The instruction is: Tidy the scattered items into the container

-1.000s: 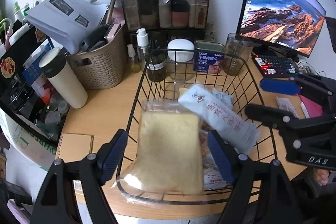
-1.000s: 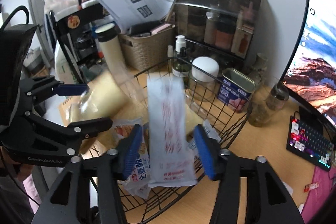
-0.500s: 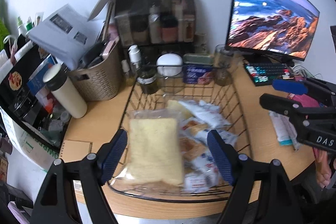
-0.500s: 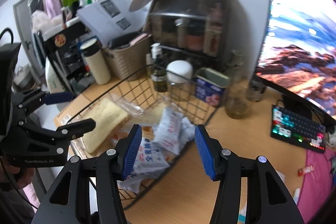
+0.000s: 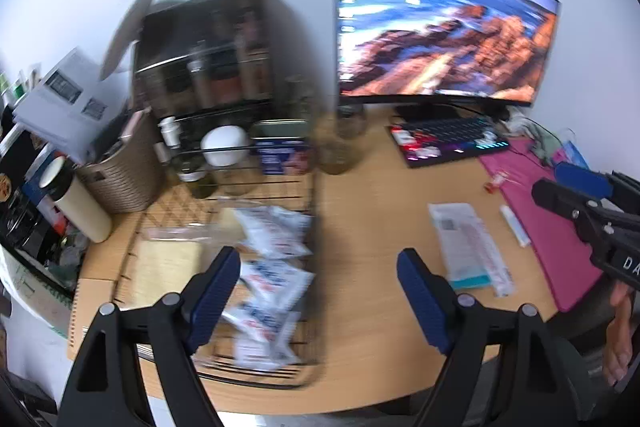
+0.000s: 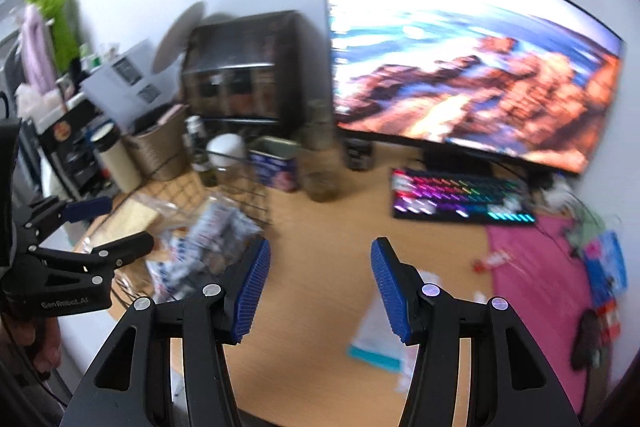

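Note:
The black wire basket (image 5: 312, 211) sits on the wooden desk and holds a bagged bread slice (image 5: 168, 267) and several white snack packets (image 5: 276, 231). It also shows in the right wrist view (image 6: 256, 199). My left gripper (image 5: 320, 291) is open and empty, over the basket's right edge. My right gripper (image 6: 320, 283) is open and empty above bare desk. A flat white packet with a teal end (image 5: 468, 251) lies on the desk right of the basket, and shows blurred by my right finger (image 6: 376, 339). A small white tube (image 5: 516, 227) lies beside it.
A monitor (image 5: 440, 27) and a lit keyboard (image 5: 448, 143) stand at the back right, with a pink mat (image 5: 548, 235) in front. A dark cosmetics cabinet (image 5: 216, 59), wicker basket (image 5: 128, 163), tin (image 5: 280, 151), jar (image 5: 340, 147) and flask (image 5: 80, 203) stand behind the wire basket.
Both grippers let go of their packets, which now lie in the basket. Both have swung right, away from the basket, bringing the teal-ended packet and pink mat into view.

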`<action>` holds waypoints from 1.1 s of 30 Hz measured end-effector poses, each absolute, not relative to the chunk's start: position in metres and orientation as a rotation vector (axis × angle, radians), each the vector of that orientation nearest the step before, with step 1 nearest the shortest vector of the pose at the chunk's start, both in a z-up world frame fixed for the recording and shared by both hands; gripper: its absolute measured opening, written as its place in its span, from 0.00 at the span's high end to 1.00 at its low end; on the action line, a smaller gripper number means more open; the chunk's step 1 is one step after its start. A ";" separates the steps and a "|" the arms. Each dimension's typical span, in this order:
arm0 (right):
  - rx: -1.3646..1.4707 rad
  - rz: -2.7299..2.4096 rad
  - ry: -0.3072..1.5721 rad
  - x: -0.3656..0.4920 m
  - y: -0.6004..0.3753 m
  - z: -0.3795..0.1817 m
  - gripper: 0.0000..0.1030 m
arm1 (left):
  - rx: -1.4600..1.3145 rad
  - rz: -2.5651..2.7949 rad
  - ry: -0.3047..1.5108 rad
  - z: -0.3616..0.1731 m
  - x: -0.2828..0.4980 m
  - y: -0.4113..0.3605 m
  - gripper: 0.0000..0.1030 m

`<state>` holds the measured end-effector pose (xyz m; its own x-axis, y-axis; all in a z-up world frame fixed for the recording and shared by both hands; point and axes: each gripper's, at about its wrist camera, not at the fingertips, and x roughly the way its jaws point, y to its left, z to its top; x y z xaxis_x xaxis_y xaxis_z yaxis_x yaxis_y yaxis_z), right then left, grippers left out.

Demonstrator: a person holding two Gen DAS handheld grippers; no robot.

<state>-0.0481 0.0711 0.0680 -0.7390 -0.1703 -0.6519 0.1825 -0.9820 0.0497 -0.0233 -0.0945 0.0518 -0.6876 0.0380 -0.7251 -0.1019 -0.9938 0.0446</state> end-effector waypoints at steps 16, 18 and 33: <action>1.244 -2.834 -0.161 0.036 0.159 0.024 0.48 | -1.291 2.698 0.171 0.012 0.025 0.001 0.19; 1.242 -2.841 -0.148 0.042 0.158 0.021 0.48 | -1.295 2.696 0.167 0.006 0.030 0.004 0.19; 1.172 -2.803 -0.062 0.066 0.111 0.015 0.48 | -1.266 2.819 0.177 0.010 0.066 -0.033 0.19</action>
